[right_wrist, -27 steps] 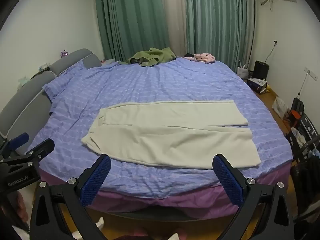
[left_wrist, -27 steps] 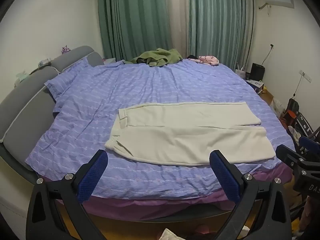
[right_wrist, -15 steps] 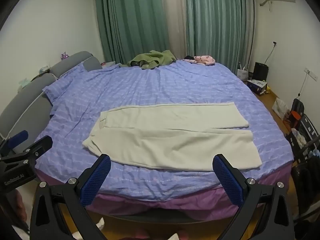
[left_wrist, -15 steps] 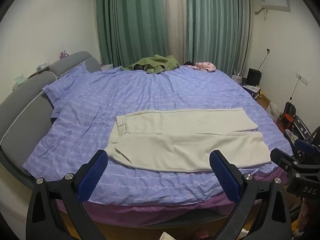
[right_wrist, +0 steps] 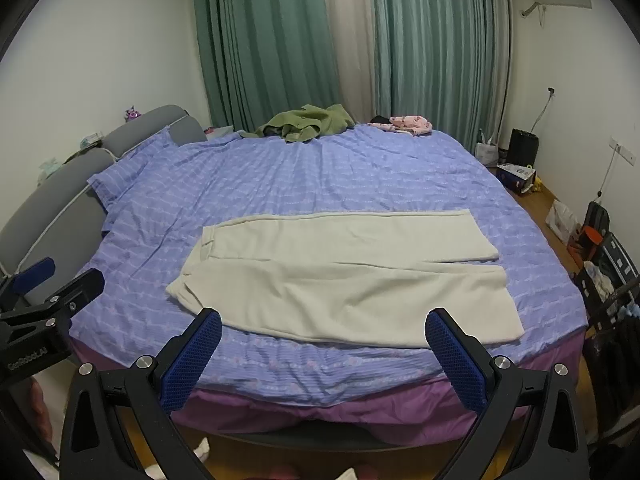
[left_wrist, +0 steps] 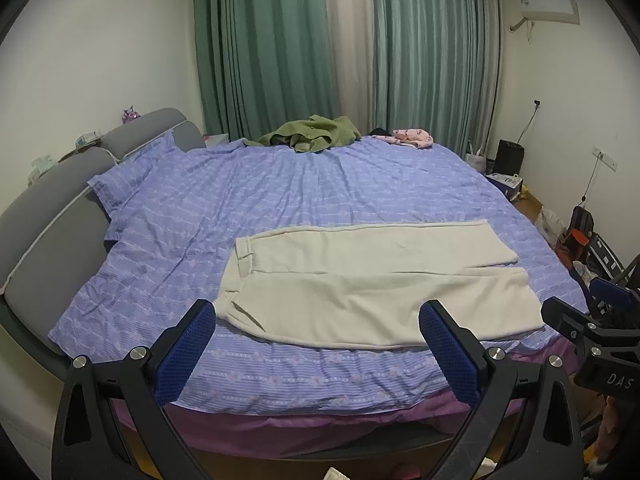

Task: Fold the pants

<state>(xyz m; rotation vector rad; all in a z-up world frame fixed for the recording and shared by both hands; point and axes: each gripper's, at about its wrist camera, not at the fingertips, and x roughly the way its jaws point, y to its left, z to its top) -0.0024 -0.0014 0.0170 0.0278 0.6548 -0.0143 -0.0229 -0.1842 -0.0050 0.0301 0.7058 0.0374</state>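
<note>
Cream pants (left_wrist: 372, 280) (right_wrist: 344, 276) lie flat across the purple striped bed (left_wrist: 280, 192) (right_wrist: 320, 176), waistband to the left and both legs running right, near the front edge. My left gripper (left_wrist: 318, 344) hangs open in front of the bed, short of the pants, nothing between its blue pads (left_wrist: 188, 350). My right gripper (right_wrist: 324, 350) is likewise open and empty before the bed's front edge. Each gripper shows at the other view's side edge.
A green garment (left_wrist: 316, 136) and a pink one (left_wrist: 412, 138) lie at the bed's far edge before green curtains (left_wrist: 420, 52). A grey headboard (left_wrist: 52, 208) runs along the left. Bags and boxes (right_wrist: 596, 240) clutter the floor at right.
Both views have tilted up a little, so the bed and pants sit lower in frame and closer to the fingertips. Both grippers stay open and empty.
</note>
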